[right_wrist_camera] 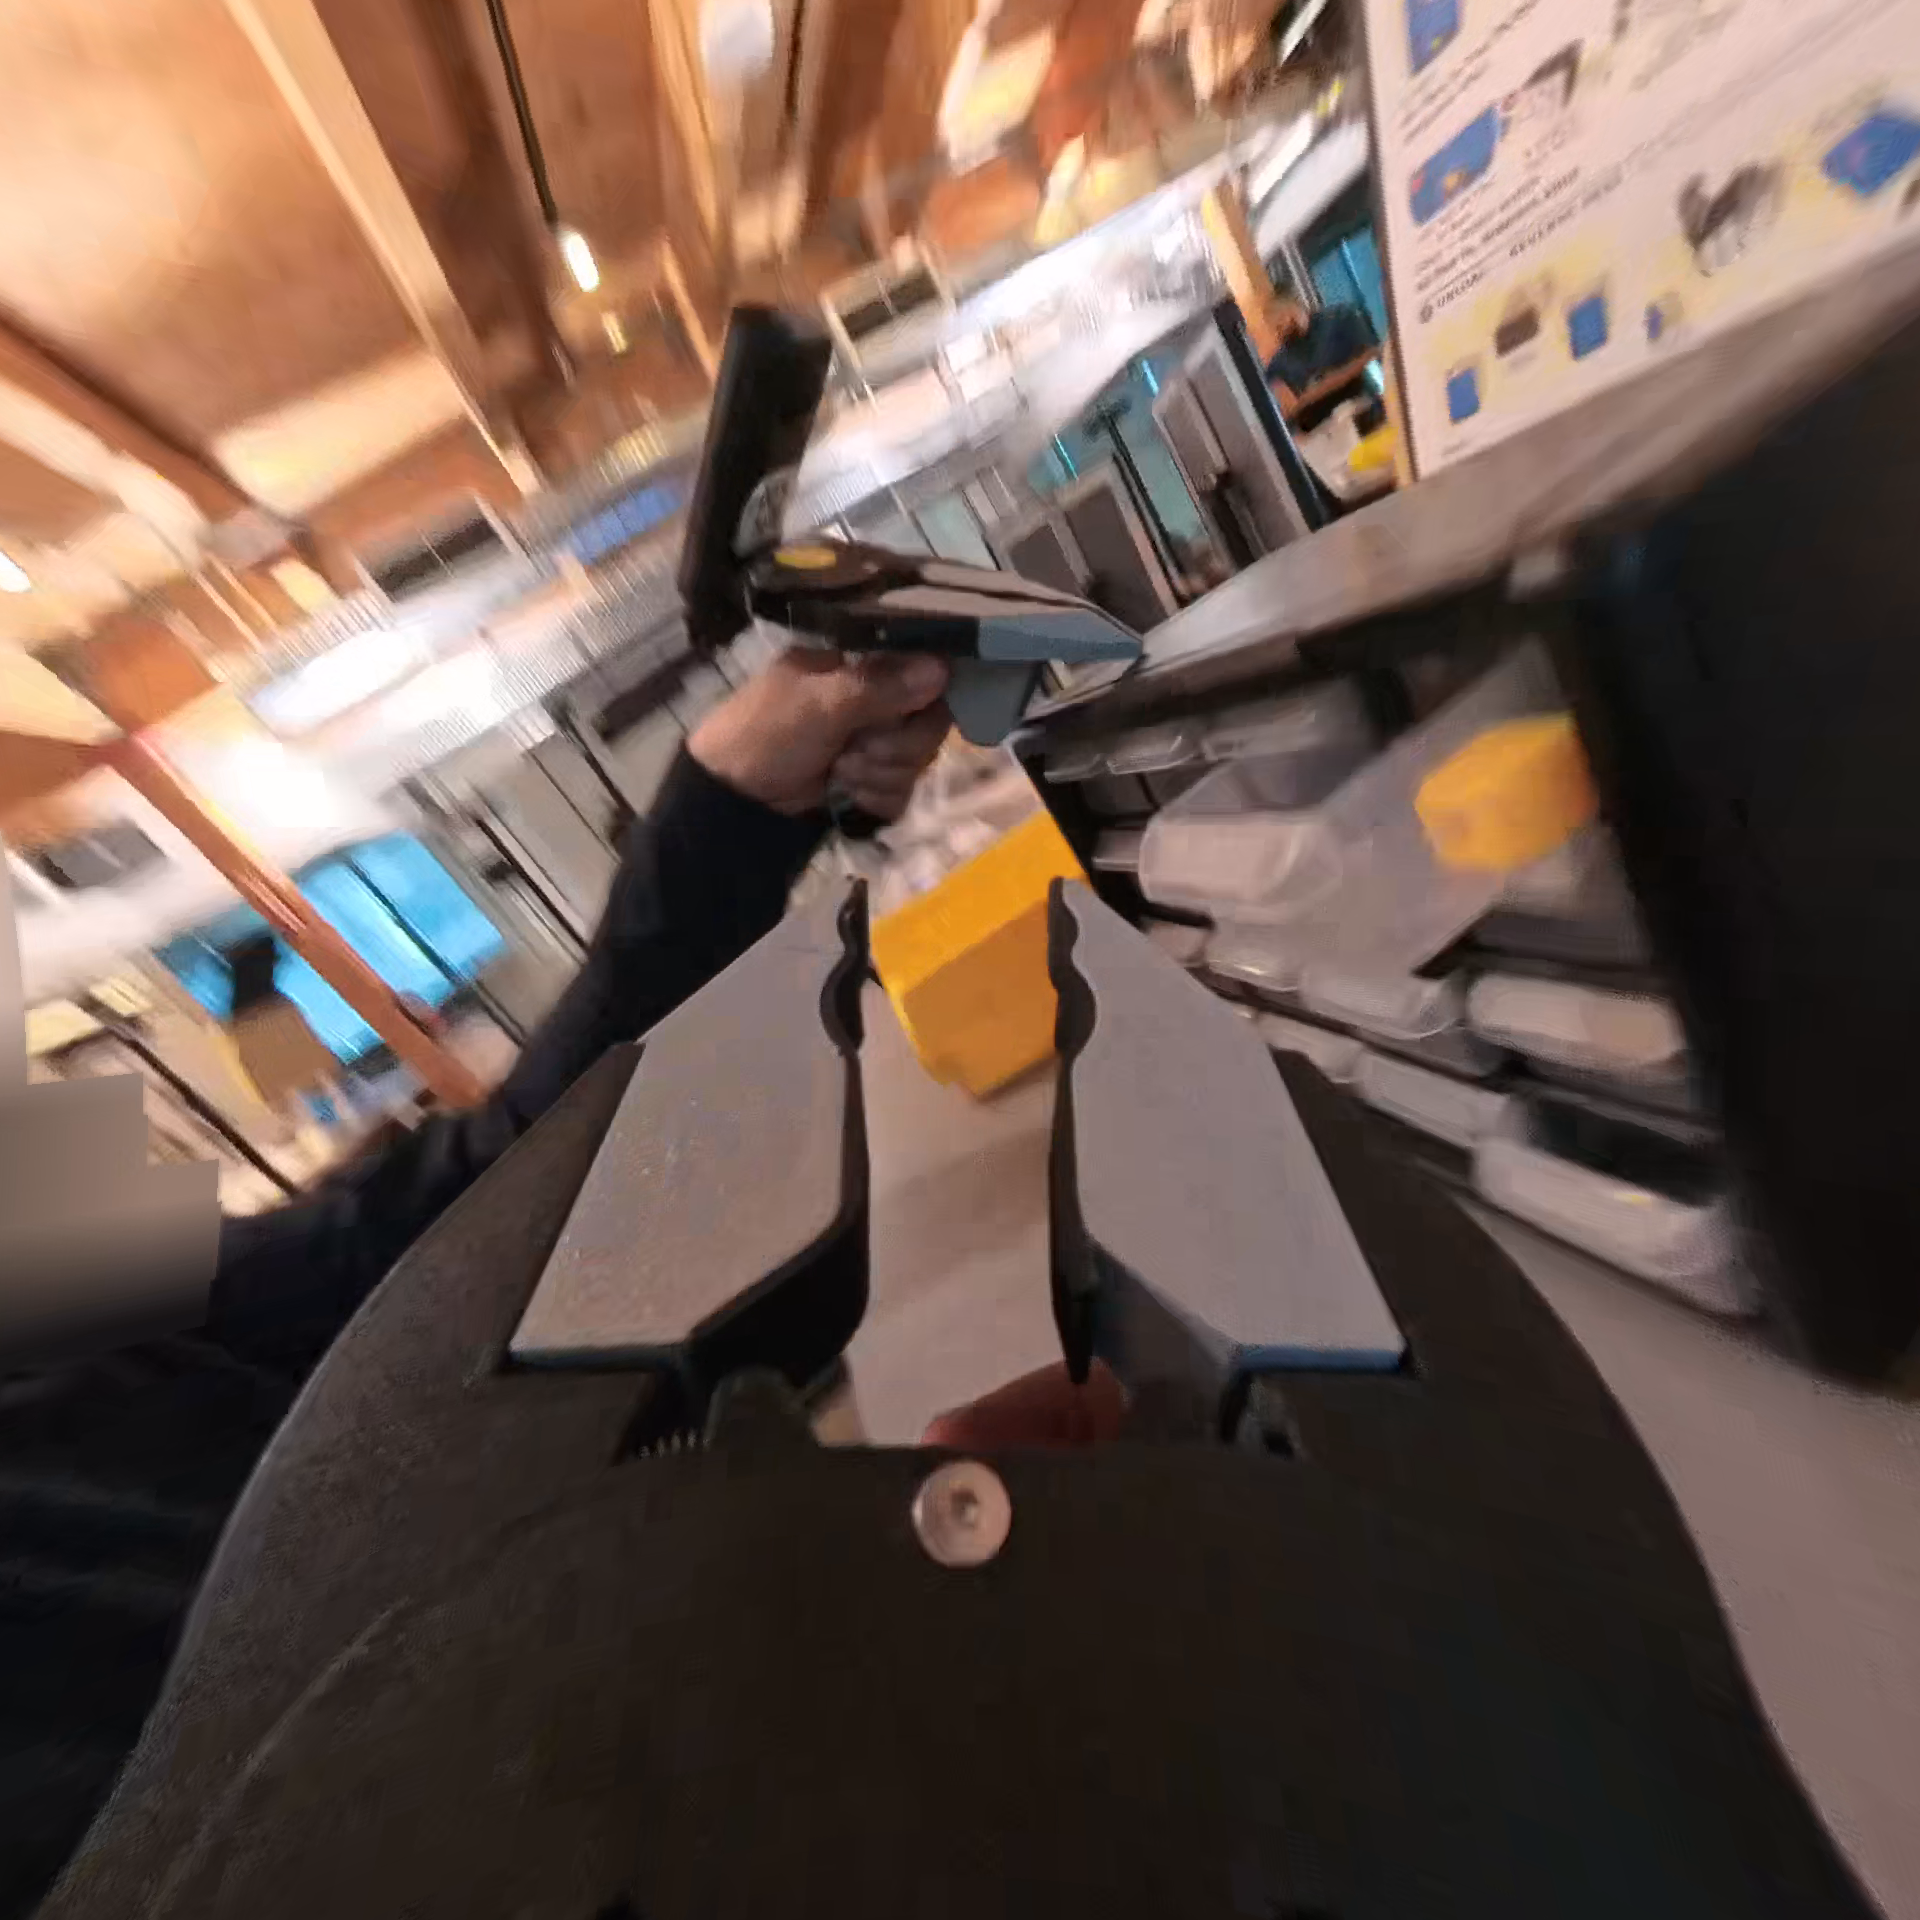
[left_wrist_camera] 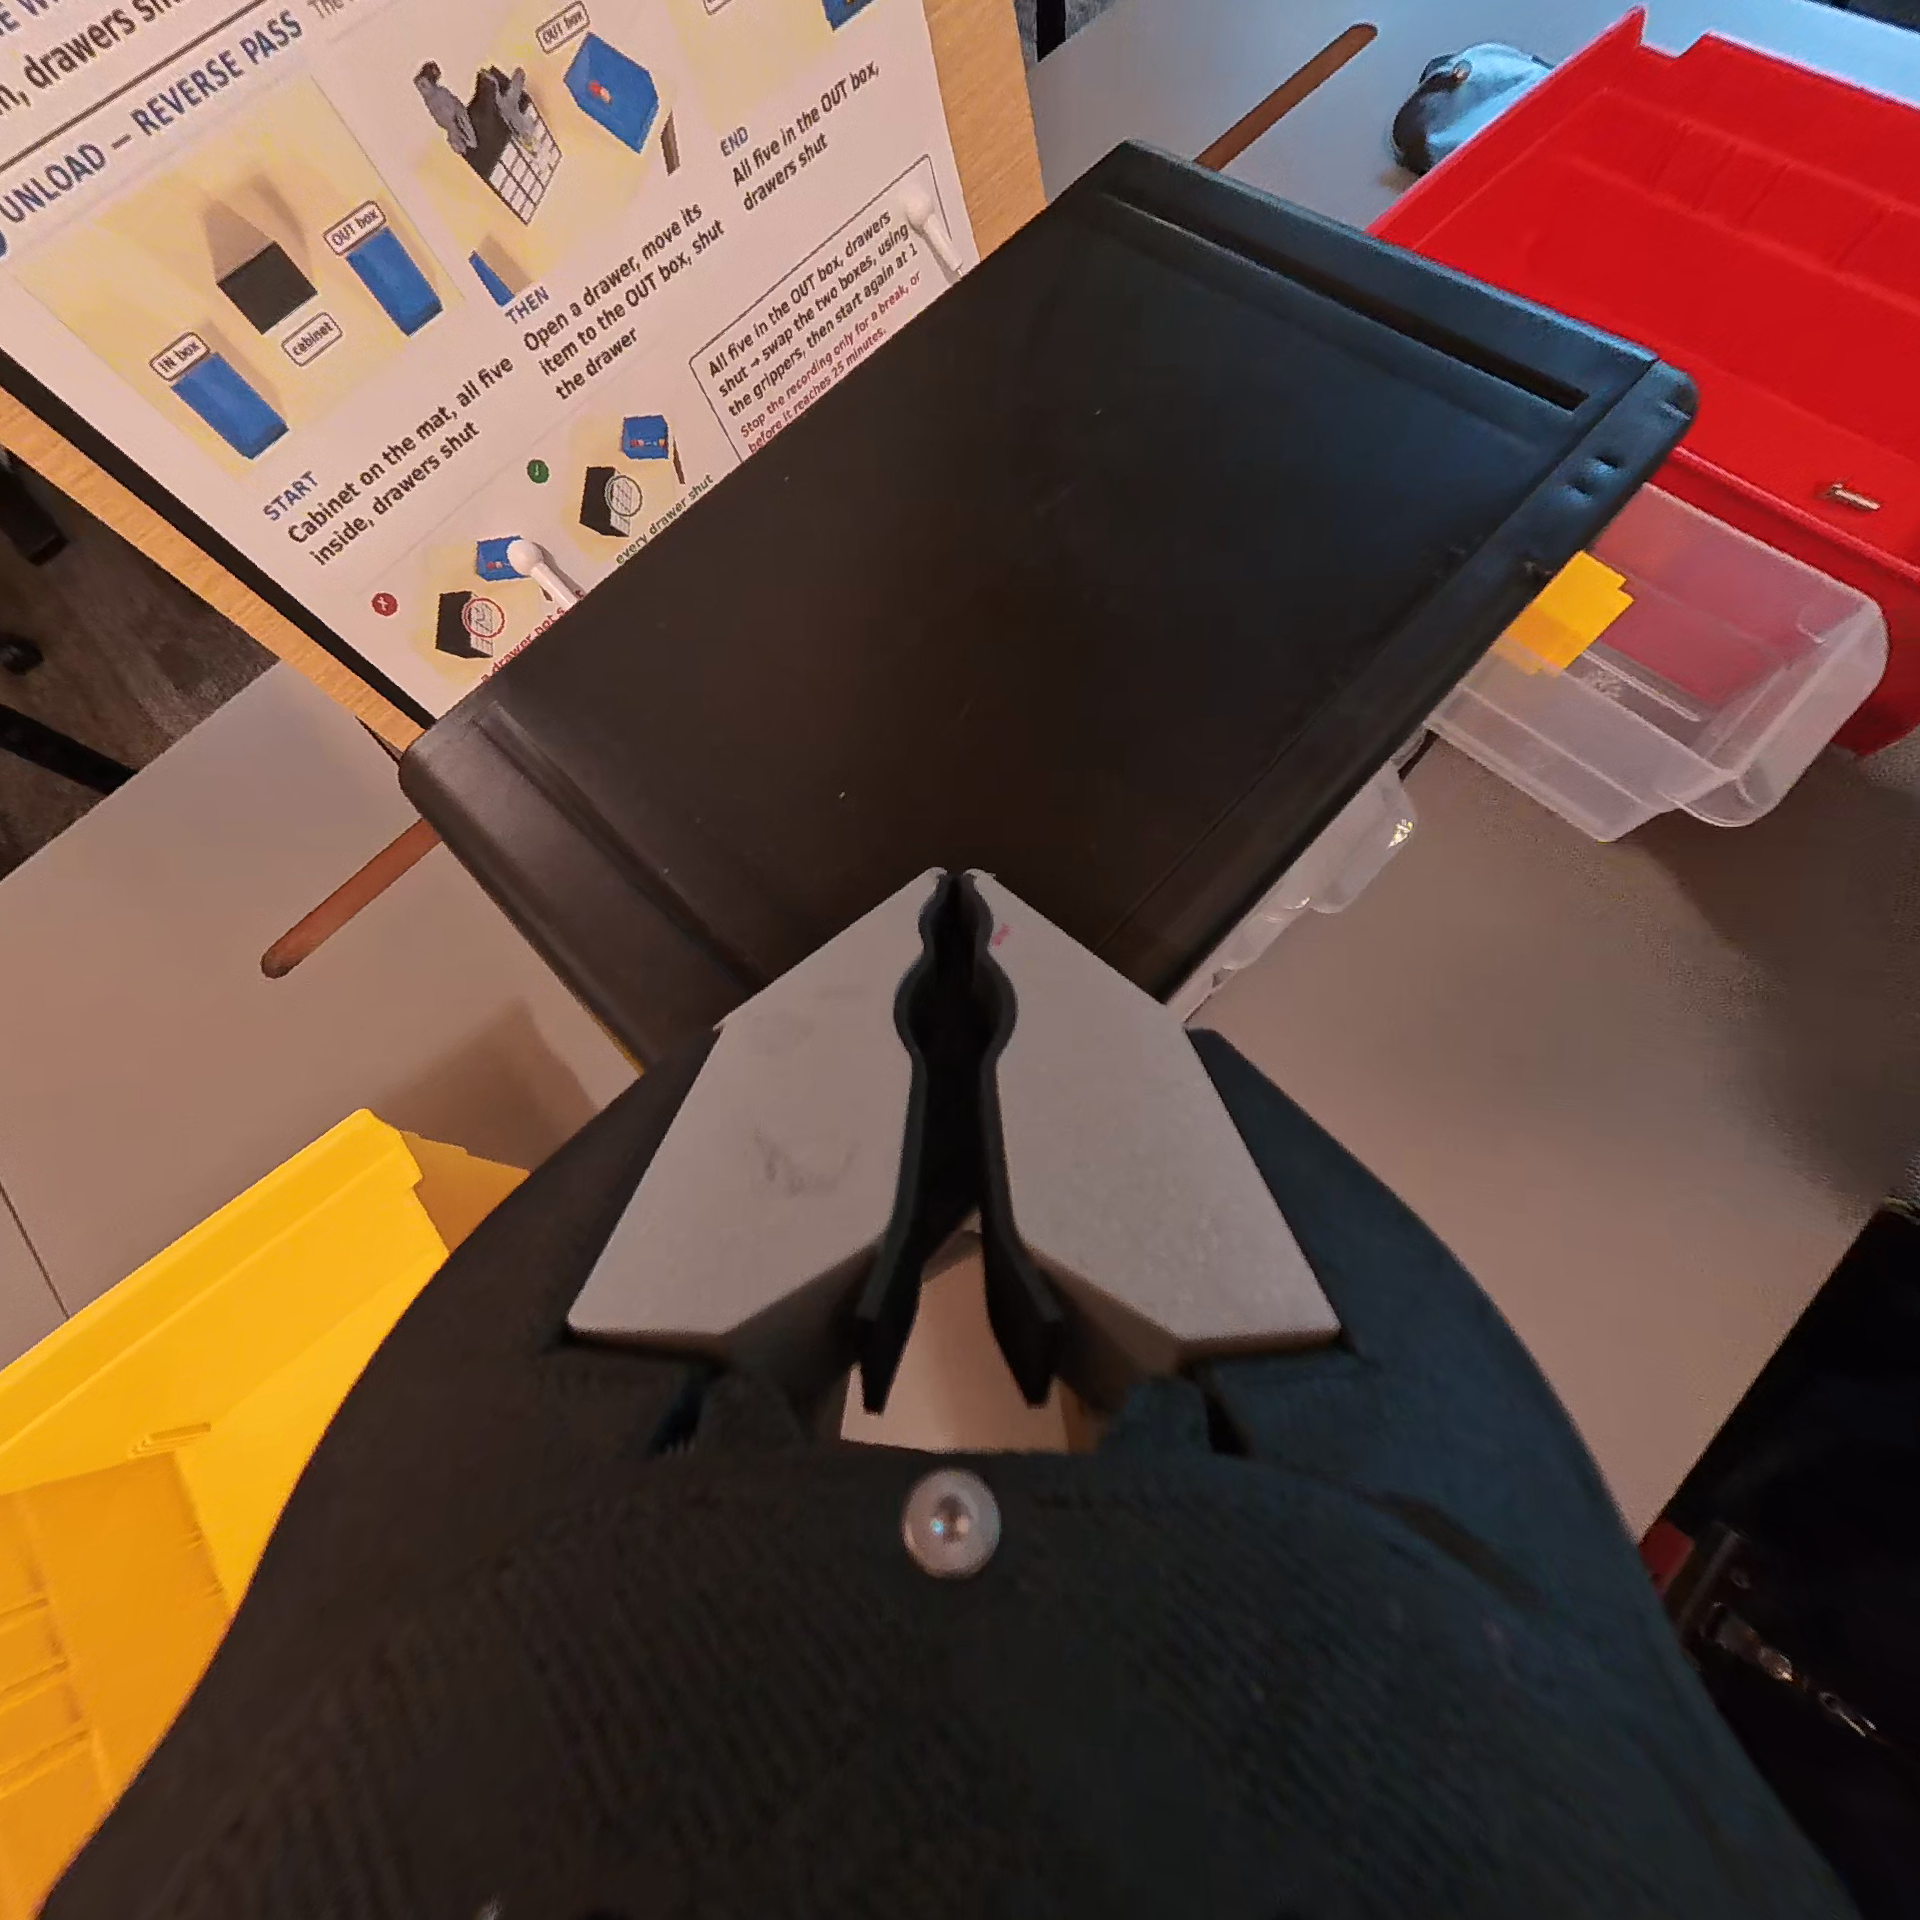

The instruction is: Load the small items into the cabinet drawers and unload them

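Risking a knock against the pulled-out clear plastic drawer point(right_wrist_camera: 1455, 831) at two o'clock, right gripper point(right_wrist_camera: 954, 935) hanging parted and empty, left gripper point(left_wrist_camera: 958, 883) pinched closed on nothing over the black plastic cabinet point(left_wrist_camera: 1039, 520).

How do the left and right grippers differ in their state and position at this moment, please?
The left gripper has its fingertips together, while the right gripper stands with its fingers apart. The left gripper sits over the top of the black cabinet, while the right gripper is beside the cabinet's front, pointing toward the yellow bin farther off. Both look alike, with grey fingers on a black body, and neither holds anything.
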{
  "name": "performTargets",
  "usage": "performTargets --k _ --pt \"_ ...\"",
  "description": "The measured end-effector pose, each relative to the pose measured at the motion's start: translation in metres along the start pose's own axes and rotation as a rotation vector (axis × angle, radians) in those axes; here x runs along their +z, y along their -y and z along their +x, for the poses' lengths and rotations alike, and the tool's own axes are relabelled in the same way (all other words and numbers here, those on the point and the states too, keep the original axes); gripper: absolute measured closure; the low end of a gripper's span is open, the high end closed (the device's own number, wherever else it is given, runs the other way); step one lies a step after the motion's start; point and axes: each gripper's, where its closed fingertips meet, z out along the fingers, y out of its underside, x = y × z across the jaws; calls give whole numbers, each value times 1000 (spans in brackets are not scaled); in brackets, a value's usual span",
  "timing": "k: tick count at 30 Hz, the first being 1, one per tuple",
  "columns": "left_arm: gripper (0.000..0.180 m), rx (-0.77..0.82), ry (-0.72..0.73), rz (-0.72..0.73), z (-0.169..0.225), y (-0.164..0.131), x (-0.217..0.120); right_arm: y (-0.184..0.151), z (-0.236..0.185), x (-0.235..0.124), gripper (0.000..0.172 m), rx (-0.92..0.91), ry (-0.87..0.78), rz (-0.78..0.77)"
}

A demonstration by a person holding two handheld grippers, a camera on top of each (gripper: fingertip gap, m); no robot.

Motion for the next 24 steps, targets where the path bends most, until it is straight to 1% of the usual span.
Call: performTargets --k 1,3,5,7,10,11,13,15,16,20,21,24 --pt "180 2 0 0 0 0 0 8 -3 -1 144 -93 -39 -79" --pt "180 8 -2 -6 0 0 0 26 -1 0 140 -303 -143 -279" --pt "180 11 -2 -13 0 0 0 37 3 8 138 -482 -184 -488" --pt "180 11 -2 -12 0 0 0 36 15 16 135 -609 -212 -729" --pt "180 1 -11 -3 0 0 0 40 54 24 140 -881 -338 -1020" --pt "180 -1 -15 -2 0 0 0 37 64 24 141 -933 -349 -1109" --pt "180 -1 -20 -4 0 0 0 22 69 22 143 -963 -297 -1276" --pt "180 6 -18 -8 0 0 0 19 82 21 148 -1045 -316 -1376" --pt "180 10 -18 -10 0 0 0 19 88 20 153 -1083 -335 -1414" --pt "180 18 -14 -12 0 0 0 8 101 14 158 -1128 -343 -1573" --pt "180 19 -13 -9 0 0 0 9 102 17 163 -1163 -353 -1582" --pt "180 14 -17 3 0 0 0 8 103 19 162 -1246 -390 -1616"
